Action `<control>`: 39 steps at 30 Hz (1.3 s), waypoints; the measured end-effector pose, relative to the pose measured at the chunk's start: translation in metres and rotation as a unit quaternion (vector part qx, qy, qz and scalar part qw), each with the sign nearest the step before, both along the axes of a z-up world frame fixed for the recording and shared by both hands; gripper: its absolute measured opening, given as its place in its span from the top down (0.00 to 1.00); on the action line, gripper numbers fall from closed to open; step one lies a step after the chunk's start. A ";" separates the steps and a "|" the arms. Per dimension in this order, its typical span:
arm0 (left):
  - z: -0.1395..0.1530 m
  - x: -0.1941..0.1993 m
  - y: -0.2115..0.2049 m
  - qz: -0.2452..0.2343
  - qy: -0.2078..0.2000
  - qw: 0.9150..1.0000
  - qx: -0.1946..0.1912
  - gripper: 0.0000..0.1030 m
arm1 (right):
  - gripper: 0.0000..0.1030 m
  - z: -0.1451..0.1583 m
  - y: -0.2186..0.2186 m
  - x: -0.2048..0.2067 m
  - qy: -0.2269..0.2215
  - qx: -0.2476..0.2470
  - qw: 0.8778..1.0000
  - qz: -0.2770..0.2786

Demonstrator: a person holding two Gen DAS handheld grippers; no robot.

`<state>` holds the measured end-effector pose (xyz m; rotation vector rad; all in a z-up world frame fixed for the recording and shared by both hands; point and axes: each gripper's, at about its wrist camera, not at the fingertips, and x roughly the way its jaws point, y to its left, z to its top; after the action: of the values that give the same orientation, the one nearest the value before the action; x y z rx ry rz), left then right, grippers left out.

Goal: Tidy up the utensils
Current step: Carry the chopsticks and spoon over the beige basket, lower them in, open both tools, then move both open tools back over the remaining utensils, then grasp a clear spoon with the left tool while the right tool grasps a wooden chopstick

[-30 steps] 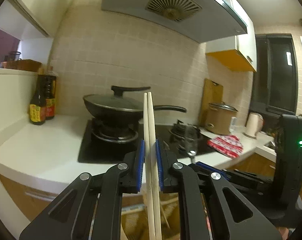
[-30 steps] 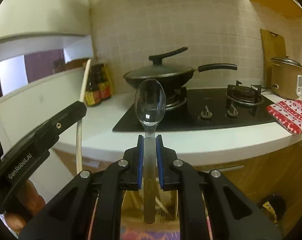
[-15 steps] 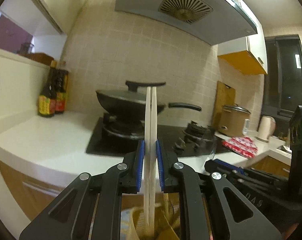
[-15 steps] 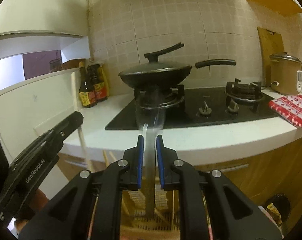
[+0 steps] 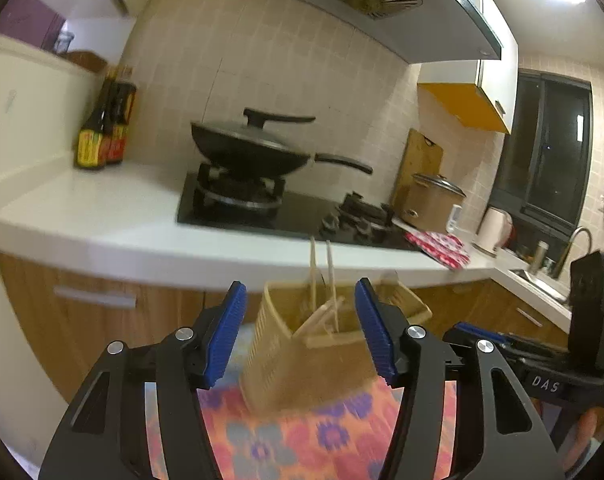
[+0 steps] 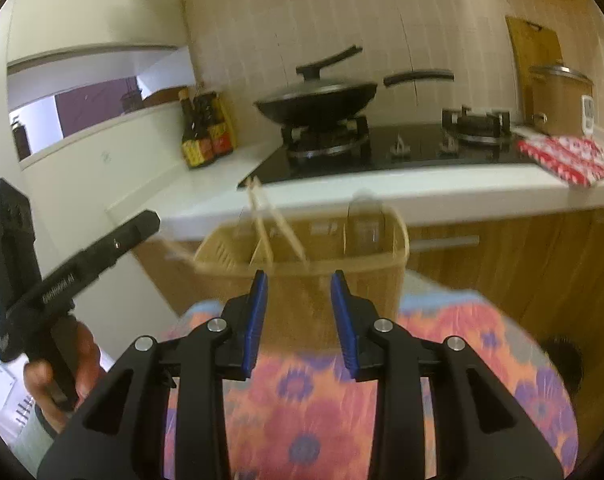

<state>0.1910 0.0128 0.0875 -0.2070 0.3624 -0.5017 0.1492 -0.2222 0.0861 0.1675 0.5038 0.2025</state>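
Observation:
A beige slotted utensil basket stands on a floral cloth, in front of the counter. Two pale chopsticks lean upright in its left compartment, free of any pad. My left gripper sits just before the basket, its jaws opening with nothing between the blue pads. In the right wrist view the basket holds the chopsticks on the left and a blurred spoon on the right. My right gripper is near the basket's front wall, its jaws opening and empty. The left gripper shows at the left.
A white counter runs behind the basket, with a lidded black wok on a gas hob, sauce bottles at the left and a red patterned cloth at the right. A clay pot, kettle and sink lie further right. Wooden cabinets are below.
Both grippers have sunk toward the basket. The left let go of the chopsticks and the right let go of the spoon; both utensils now stand in the basket, and both sets of jaws have spread.

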 end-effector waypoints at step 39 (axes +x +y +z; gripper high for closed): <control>-0.145 -0.180 -0.061 -0.114 0.262 0.944 0.166 0.63 | 0.85 -0.147 0.039 -0.182 0.196 -0.036 0.979 0.054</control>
<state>0.0107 -0.0480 -0.0571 0.0363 0.9928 -0.6028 -0.0326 -0.1834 -0.0605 0.1096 0.9126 0.2580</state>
